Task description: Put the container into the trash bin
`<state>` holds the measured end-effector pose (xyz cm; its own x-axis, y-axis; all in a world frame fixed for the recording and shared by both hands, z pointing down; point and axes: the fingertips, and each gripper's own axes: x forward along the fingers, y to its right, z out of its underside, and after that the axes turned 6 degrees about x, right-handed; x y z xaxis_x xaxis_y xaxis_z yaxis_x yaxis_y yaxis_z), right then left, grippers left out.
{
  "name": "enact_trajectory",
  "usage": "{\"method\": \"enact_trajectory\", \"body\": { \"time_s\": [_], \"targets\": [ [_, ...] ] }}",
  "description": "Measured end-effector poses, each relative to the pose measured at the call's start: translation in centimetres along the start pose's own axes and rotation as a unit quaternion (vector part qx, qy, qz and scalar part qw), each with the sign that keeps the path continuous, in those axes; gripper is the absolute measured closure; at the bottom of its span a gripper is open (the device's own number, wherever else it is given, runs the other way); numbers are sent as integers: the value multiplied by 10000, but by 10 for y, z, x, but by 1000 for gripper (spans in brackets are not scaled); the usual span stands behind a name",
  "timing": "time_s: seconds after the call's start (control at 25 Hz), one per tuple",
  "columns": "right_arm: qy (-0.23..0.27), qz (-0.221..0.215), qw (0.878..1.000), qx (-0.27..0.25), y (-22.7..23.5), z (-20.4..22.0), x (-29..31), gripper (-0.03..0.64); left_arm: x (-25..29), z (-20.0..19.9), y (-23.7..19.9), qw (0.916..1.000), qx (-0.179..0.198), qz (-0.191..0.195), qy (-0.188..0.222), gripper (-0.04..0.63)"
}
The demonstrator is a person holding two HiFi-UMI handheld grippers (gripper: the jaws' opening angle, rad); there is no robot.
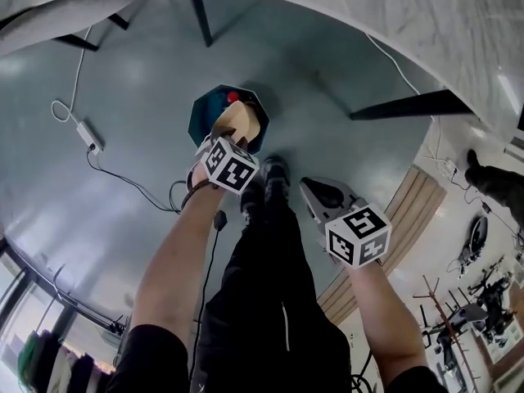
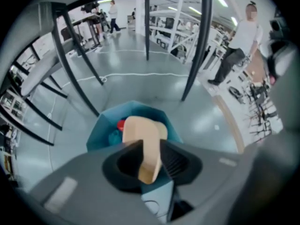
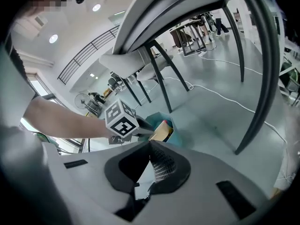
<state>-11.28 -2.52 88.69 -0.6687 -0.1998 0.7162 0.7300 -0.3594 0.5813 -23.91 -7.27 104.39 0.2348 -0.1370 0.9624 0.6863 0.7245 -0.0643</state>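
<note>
A tan container (image 1: 239,121) hangs over a teal trash bin (image 1: 199,119) on the floor. My left gripper (image 1: 228,140) points steeply down at the bin. In the left gripper view the container (image 2: 143,135) stands between the jaws of the left gripper (image 2: 151,146), over the bin (image 2: 101,130); the jaws stand apart and do not pinch it. Something red (image 2: 121,124) lies in the bin. My right gripper (image 1: 313,189) hovers to the right of the bin, shut and with nothing in it. The right gripper view shows its own jaws (image 3: 150,146), the bin (image 3: 176,128) and the container (image 3: 161,131).
A white round tabletop (image 1: 409,23) on dark legs (image 1: 201,15) arches over the bin. A cable with a power strip (image 1: 88,134) lies on the floor to the left. The person's shoes (image 1: 275,173) stand just behind the bin. Another person (image 2: 239,41) stands farther off.
</note>
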Motion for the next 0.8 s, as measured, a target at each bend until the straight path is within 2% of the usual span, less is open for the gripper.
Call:
{"method": "enact_trajectory", "body": {
  "time_s": [0.16,0.4,0.52,0.68,0.8],
  "targets": [
    [29,55,10000,40,-6,-3,-17,621,-39,-8,10,9986,-370,36,375,477],
    [170,18,9998,-61,-50,-26,-51,621,-124,-19,16,9919,-977,-12,809,472],
    [219,-57,9994,-249,-84,-45,-75,621,-176,-30,19,9855,-1334,18,1051,472],
    [484,-103,9972,-555,-131,-83,-110,621,-255,-60,18,9770,-1464,-59,1551,474],
    [623,-135,9956,-687,-161,-102,-134,621,-307,-72,15,9666,-1701,-157,1912,480]
  ]
}}
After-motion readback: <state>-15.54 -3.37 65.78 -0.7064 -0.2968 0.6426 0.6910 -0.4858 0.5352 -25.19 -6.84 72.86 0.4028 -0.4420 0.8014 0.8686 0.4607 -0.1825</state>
